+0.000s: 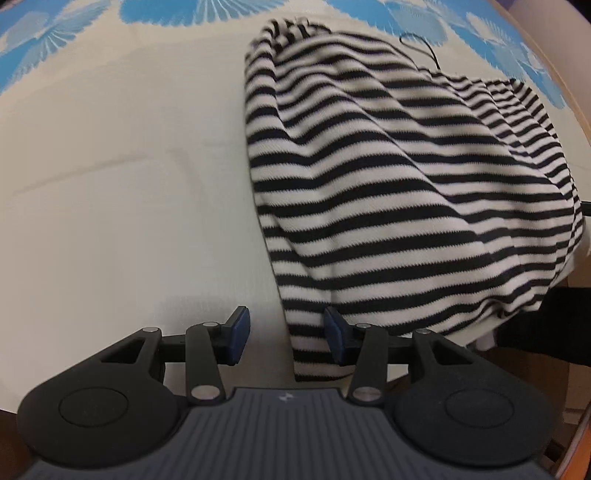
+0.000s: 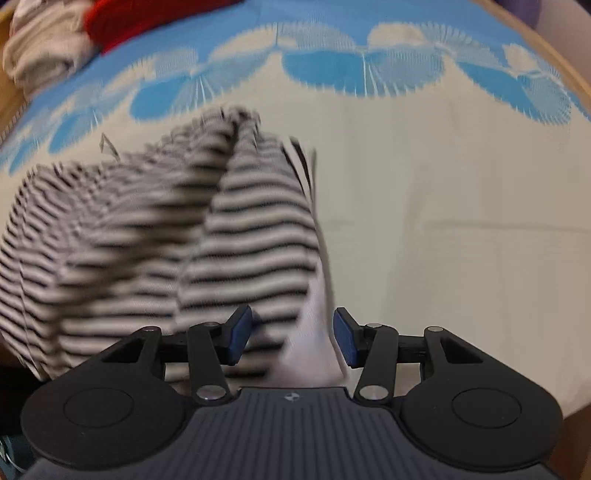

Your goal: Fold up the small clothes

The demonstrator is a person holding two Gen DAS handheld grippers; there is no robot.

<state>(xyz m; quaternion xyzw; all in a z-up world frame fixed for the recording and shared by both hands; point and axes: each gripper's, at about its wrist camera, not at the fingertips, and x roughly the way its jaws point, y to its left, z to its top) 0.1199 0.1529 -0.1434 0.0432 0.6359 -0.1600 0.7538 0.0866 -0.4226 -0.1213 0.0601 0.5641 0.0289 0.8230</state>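
A black-and-white striped garment (image 1: pixel 388 184) lies bunched on the cream cloth with a blue pattern. In the left wrist view its near corner hangs down between the blue pads of my left gripper (image 1: pixel 286 334), whose jaws stand apart. In the right wrist view the same garment (image 2: pixel 166 240) is motion-blurred at left and centre, and a white edge of it passes between the pads of my right gripper (image 2: pixel 291 336), also apart. Neither gripper pinches the fabric.
The cream cloth (image 1: pixel 110 184) covers the table, with a blue flower border (image 2: pixel 332 66) at the far side. A red garment (image 2: pixel 140 18) and a beige folded cloth (image 2: pixel 40 48) lie at the far left. The wooden table edge (image 1: pixel 565 74) shows at right.
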